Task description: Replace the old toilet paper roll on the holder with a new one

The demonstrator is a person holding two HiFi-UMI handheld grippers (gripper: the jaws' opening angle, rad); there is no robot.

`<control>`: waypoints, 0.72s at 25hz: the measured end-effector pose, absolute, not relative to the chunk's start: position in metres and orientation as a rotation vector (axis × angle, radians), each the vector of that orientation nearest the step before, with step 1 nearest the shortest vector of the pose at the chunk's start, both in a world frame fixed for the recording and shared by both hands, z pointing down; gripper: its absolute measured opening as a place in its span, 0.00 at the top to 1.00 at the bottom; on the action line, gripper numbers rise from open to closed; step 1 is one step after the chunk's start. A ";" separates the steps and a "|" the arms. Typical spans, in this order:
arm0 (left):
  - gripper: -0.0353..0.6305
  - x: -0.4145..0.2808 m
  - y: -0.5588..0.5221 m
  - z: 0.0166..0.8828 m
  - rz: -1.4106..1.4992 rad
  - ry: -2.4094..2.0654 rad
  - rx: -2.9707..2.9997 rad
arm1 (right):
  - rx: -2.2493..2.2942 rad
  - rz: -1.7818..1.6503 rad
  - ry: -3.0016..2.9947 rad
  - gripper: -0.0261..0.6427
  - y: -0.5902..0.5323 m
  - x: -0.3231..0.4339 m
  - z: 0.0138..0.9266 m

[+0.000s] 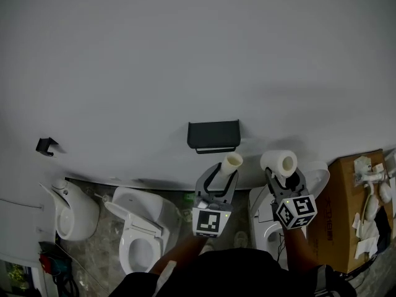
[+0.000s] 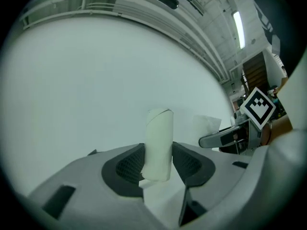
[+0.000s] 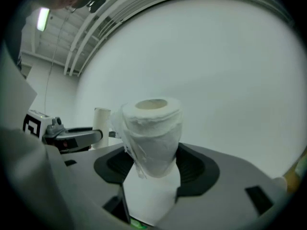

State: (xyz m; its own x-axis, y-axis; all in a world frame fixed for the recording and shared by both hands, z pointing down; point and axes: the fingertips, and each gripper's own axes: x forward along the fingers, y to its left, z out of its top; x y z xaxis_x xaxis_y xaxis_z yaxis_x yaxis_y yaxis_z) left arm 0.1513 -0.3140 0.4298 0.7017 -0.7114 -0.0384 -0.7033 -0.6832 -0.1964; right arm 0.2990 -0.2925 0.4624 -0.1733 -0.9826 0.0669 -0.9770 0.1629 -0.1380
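With the fingers of my left gripper [image 2: 158,163] I pinch the empty cardboard tube [image 2: 159,135], with those of my right gripper [image 3: 154,170] the full toilet paper roll [image 3: 152,128], both near the black wall holder [image 1: 213,136].

Left gripper [image 1: 226,171] and right gripper [image 1: 286,175] look alike: pale grey moulded shells, smooth and rounded. Inside each jaw sits a black pad [image 2: 125,166] with a fine mesh texture. Behind the jaws each carries a cube [image 1: 208,221] faced with black-and-white square markers. Behind the cubes is the person's dark top [image 1: 235,274].
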 end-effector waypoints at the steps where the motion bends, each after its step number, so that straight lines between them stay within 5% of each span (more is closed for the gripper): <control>1: 0.67 0.146 -0.314 0.429 -0.055 1.152 -2.714 | -1.958 -0.271 2.351 0.56 -0.296 0.297 0.463; 18: 0.67 0.077 -0.318 0.448 -0.206 1.323 -2.680 | -1.468 -0.937 2.033 0.56 -0.354 0.263 0.507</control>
